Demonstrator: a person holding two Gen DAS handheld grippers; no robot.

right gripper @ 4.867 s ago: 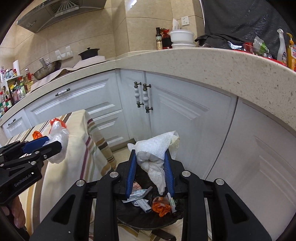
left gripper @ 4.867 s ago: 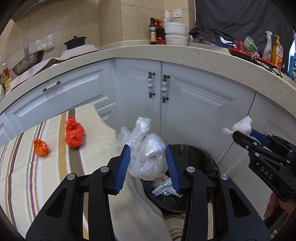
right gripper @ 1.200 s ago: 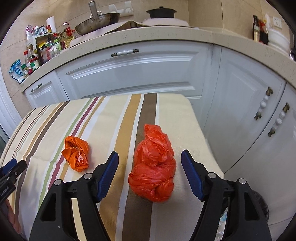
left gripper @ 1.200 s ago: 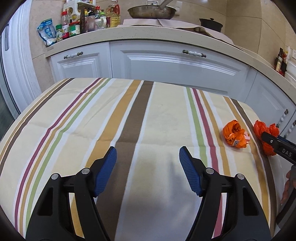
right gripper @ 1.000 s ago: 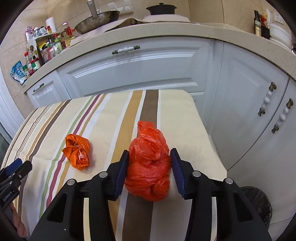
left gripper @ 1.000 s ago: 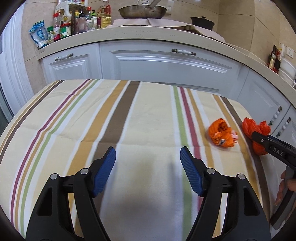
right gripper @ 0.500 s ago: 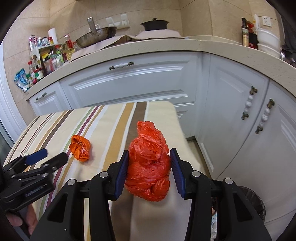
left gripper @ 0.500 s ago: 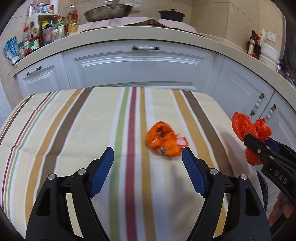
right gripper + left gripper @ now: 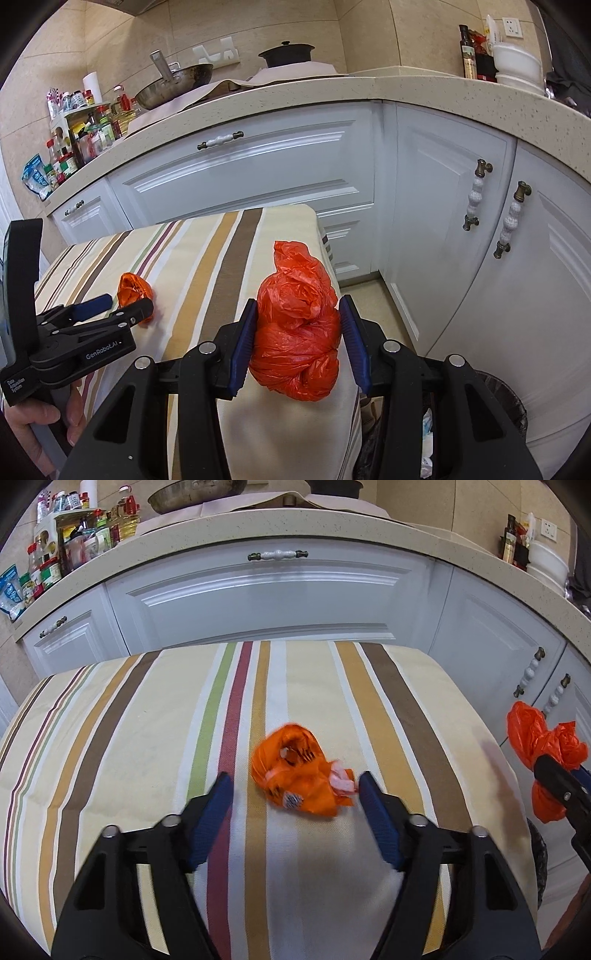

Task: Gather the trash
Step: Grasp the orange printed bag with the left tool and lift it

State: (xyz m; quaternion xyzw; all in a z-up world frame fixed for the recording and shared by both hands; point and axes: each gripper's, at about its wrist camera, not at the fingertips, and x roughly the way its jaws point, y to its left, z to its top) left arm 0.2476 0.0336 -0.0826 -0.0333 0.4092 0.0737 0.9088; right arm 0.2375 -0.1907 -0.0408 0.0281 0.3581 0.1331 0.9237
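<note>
right wrist view, right tool [image 9: 298, 341] pinching crinkled red plastic bag [image 9: 297, 328], left tool [image 9: 293, 814] spread around crumpled orange wrapper [image 9: 295, 775]

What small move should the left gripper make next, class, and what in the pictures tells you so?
Probably close the left gripper. Its fingers stand open on either side of the orange wrapper lying on the striped cloth, right pad almost touching it. The right gripper is already shut on the red bag, so this piece is the one left to grab.
</note>
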